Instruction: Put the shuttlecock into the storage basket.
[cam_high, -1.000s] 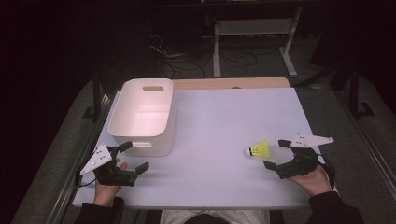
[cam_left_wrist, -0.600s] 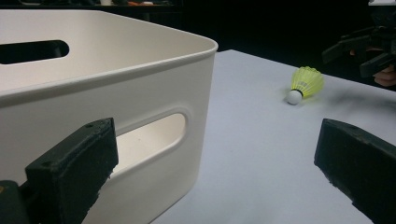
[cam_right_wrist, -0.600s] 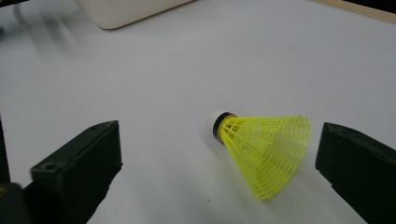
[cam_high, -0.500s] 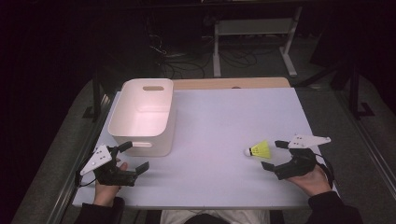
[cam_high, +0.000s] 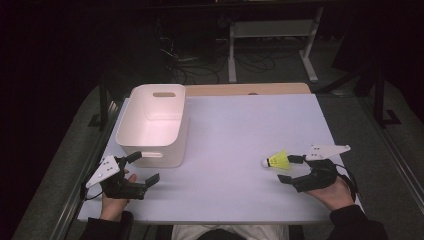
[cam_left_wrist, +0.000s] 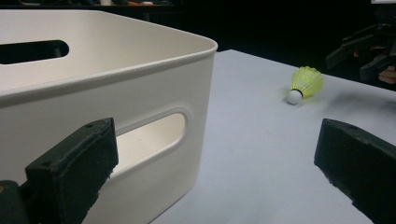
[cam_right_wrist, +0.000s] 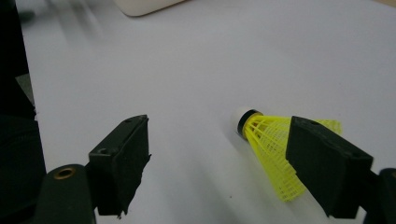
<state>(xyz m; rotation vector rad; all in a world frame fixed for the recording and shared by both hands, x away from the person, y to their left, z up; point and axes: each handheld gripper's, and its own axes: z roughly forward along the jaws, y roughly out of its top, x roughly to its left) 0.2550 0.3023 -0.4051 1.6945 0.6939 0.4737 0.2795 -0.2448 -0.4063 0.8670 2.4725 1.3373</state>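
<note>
We hold the right gripper (cam_right_wrist: 217, 154), jaws closing but spread around the yellow plastic shuttlecock (cam_right_wrist: 273, 144); left gripper (cam_left_wrist: 217, 158) gapes beside the unlabelled white plastic bin (cam_left_wrist: 107, 93).

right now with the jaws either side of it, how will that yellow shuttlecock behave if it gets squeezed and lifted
The shuttlecock looks very light: a thin open mesh skirt on a small white cork tip. The skirt will probably flex between the right hand-held gripper jaws, which have just been closing around it. Lying on its side on the table, it may roll in an arc if nudged.
</note>
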